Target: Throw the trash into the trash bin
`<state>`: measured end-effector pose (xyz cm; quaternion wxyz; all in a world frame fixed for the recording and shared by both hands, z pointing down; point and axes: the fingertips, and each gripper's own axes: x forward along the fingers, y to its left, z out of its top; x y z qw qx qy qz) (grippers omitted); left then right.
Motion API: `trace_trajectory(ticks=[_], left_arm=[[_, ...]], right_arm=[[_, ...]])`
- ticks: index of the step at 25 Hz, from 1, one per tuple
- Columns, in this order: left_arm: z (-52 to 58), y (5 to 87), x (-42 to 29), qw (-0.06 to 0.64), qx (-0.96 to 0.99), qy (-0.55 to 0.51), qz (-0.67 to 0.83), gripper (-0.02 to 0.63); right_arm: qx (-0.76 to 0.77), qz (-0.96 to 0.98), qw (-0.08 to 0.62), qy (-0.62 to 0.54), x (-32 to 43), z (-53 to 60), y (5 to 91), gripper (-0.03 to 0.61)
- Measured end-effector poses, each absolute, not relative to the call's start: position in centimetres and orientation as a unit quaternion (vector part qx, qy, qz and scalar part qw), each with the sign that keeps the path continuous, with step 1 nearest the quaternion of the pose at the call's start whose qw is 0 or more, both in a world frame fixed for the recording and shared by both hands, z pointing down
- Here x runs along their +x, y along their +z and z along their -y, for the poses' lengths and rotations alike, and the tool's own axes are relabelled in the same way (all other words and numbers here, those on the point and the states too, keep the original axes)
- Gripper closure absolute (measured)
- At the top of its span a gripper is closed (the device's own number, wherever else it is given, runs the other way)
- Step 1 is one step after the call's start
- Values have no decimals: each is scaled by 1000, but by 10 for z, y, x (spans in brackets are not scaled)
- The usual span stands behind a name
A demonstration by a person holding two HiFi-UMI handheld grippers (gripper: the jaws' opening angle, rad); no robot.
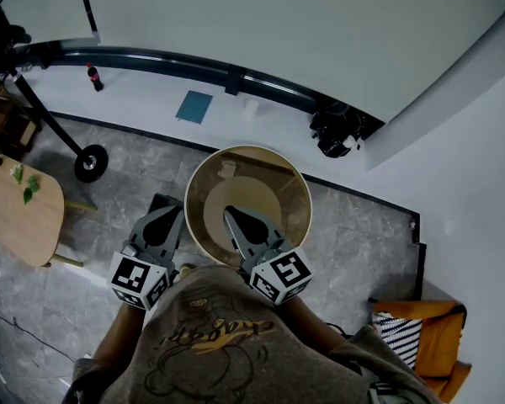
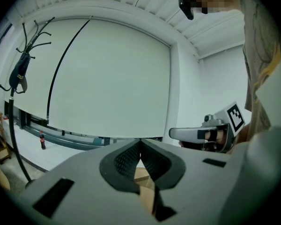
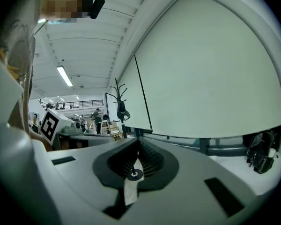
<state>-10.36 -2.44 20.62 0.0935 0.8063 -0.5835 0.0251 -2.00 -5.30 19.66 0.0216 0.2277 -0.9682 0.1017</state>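
Note:
The round trash bin [image 1: 299,194] stands on the grey floor right in front of me, brown inside with a pale bottom. A small pale scrap [image 1: 227,168] lies against its far inner wall. My right gripper [image 1: 229,214] hovers over the bin's near side with its jaws together [image 3: 138,141]. A small dark disc and a pale strip show in the gap behind its pads; I cannot tell what they are. My left gripper [image 1: 170,214] is just left of the bin's rim, jaws together and nothing between them [image 2: 140,141].
A round wooden table [image 1: 17,213] is at the left, with a wheeled stand's base [image 1: 91,162] beside it. A cola bottle [image 1: 94,77], a blue square [image 1: 194,106] and a black bag [image 1: 337,133] lie on the white platform behind. An orange chair [image 1: 429,335] is at the right.

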Motion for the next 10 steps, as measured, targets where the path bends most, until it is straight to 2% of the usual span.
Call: trace_trajectory(ticks=[10], left_arm=[[22, 215, -102, 102, 801, 28, 590, 595]], right_arm=[[221, 969, 27, 105, -18, 52, 202, 560]])
